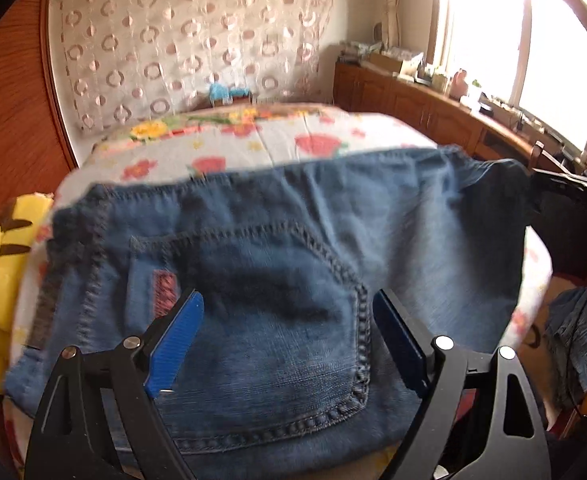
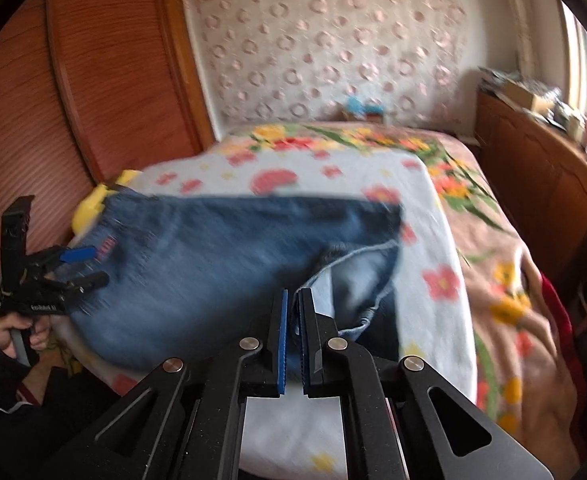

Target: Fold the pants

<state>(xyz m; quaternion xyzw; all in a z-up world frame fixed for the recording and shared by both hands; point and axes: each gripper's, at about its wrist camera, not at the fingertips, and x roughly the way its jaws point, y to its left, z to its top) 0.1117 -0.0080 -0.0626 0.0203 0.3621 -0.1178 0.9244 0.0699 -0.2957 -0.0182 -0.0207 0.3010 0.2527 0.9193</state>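
Blue jeans (image 1: 277, 264) lie across a white floral sheet (image 1: 253, 148) on the bed, back pocket (image 1: 269, 320) facing up. My left gripper (image 1: 289, 304) is open, its blue pads wide apart on either side of that pocket and not pressing on it. It also shows at the jeans' left end in the right wrist view, as the left gripper (image 2: 89, 266) held by a person's hand (image 2: 13, 332). My right gripper (image 2: 294, 294) is shut, its blue pads together on the jeans' (image 2: 213, 264) leg hem (image 2: 357, 252). The right gripper (image 1: 549, 186) has that edge drawn taut towards it.
A yellow plush toy (image 1: 1, 268) lies at the bed's left edge beside a wooden wardrobe (image 2: 105, 80). A brown flowered blanket (image 2: 505, 264) covers the bed's right side. A cluttered wooden sideboard (image 1: 421, 100) runs under the window. More denim (image 1: 573, 336) hangs low on the right.
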